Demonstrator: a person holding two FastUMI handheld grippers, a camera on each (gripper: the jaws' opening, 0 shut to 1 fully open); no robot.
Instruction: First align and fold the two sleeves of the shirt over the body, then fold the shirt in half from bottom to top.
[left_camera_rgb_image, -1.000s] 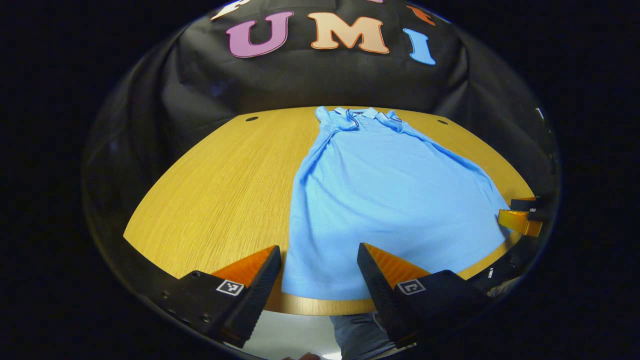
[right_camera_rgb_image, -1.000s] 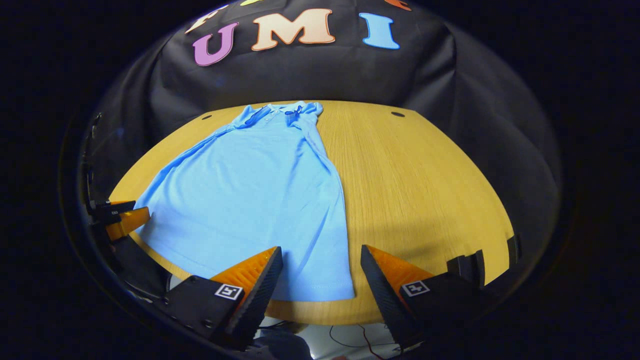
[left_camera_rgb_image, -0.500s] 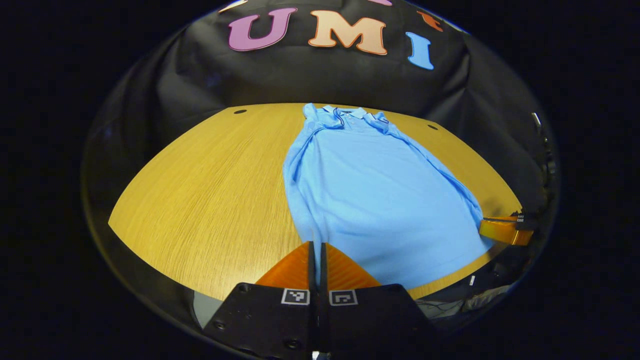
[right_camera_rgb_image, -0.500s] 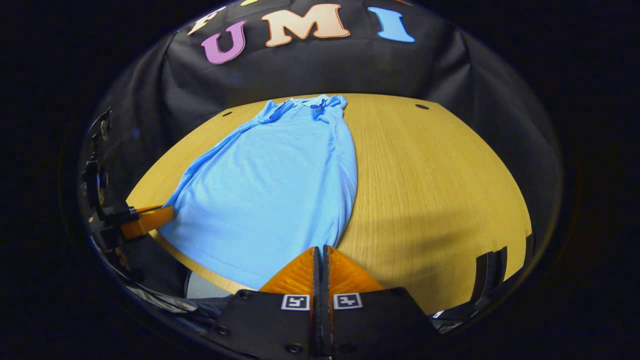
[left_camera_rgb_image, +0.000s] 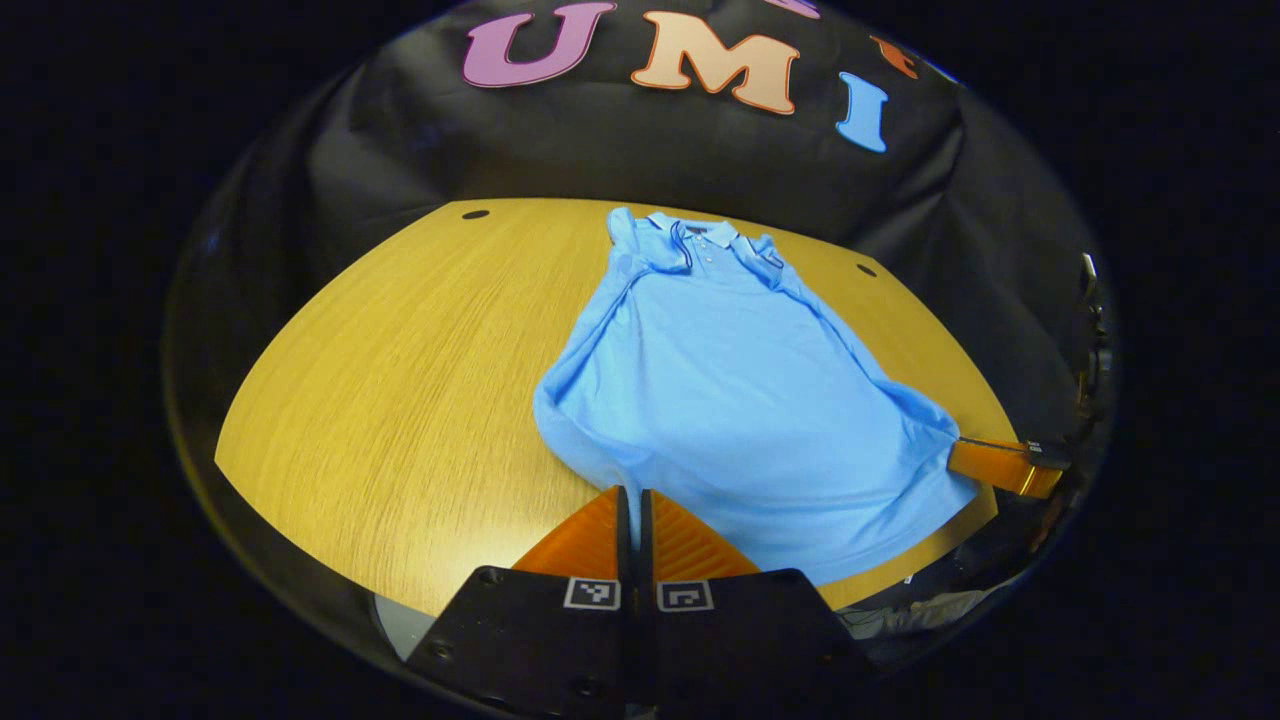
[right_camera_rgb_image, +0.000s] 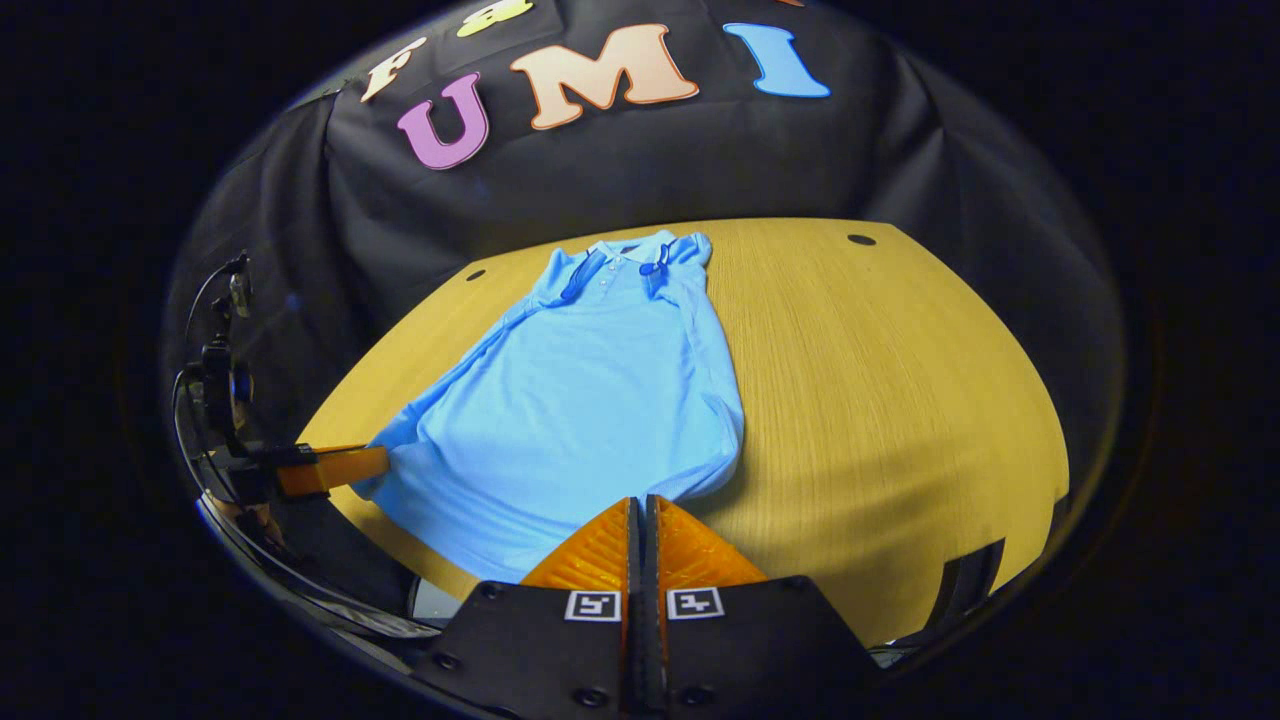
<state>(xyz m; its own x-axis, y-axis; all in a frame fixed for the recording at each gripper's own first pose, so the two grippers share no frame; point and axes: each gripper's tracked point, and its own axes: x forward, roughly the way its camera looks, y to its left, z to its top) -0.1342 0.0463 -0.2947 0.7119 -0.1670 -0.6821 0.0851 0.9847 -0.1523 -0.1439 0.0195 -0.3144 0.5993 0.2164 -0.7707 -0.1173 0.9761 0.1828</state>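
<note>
The wooden table (left_camera_rgb_image: 400, 360) runs wide and bare on both sides of the light blue polo shirt (left_camera_rgb_image: 740, 400), which lies collar toward the black cloth wall (right_camera_rgb_image: 640, 170). The hem corners are lifted off the near table edge, each pinched by closed fingers: left gripper (left_camera_rgb_image: 628, 495) on one, right gripper (right_camera_rgb_image: 640, 503) on the other. Small dark holes (right_camera_rgb_image: 860, 240) dot the far corners.

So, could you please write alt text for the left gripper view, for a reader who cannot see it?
The left claw is shut on the near hem of a light blue polo shirt, which lies collar-away on a wooden table. The right claw grips the hem's other corner at the right, and the fabric bunches between them.
</note>
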